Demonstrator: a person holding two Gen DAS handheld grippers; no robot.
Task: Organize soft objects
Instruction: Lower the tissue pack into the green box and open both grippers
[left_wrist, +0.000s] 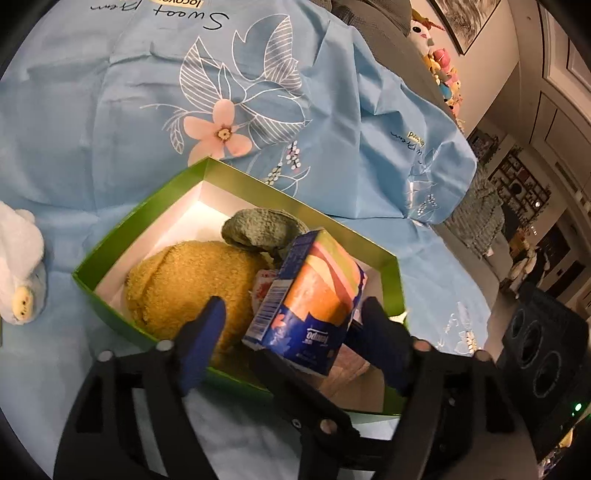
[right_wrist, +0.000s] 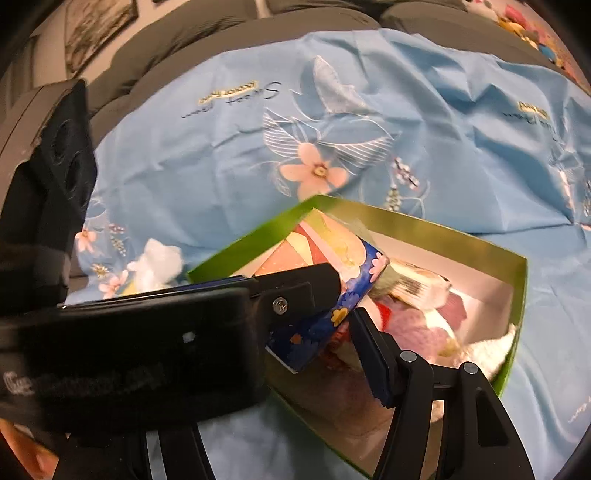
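- Left wrist view: we see the left gripper (left_wrist: 291, 317) over the shallow green cardboard box with a white inside (left_wrist: 110, 254), which sits on the light blue floral-print cloth (left_wrist: 110, 122).
- Its blue-padded fingers (left_wrist: 207, 328) stand apart. The blue tissue pack with orange, pink and green stripes (left_wrist: 314, 291) lies tilted between them; the right-hand finger looks to be at its edge, the left-hand one is clear of it (we cannot confirm a grip).
- The pack rests inside the box, leaning on the mustard-yellow fuzzy plush (left_wrist: 188, 284). A grey-green fuzzy plush (left_wrist: 258, 229) lies behind it, near the far wall.
- A white plush toy (left_wrist: 18, 266) lies on the cloth, outside the box on the left of the view.
- Right wrist view: the right gripper (right_wrist: 314, 325) is near the same green box (right_wrist: 517, 291). A black body (seemingly the other gripper) (right_wrist: 147, 350) covers its left-hand finger, so we cannot tell how its jaws stand.
- The tissue pack (right_wrist: 354, 258) shows behind that body, near the box's left corner.
- A lilac soft item (right_wrist: 417, 325) and a white fluffy item (right_wrist: 495, 350) lie in the box's right part.
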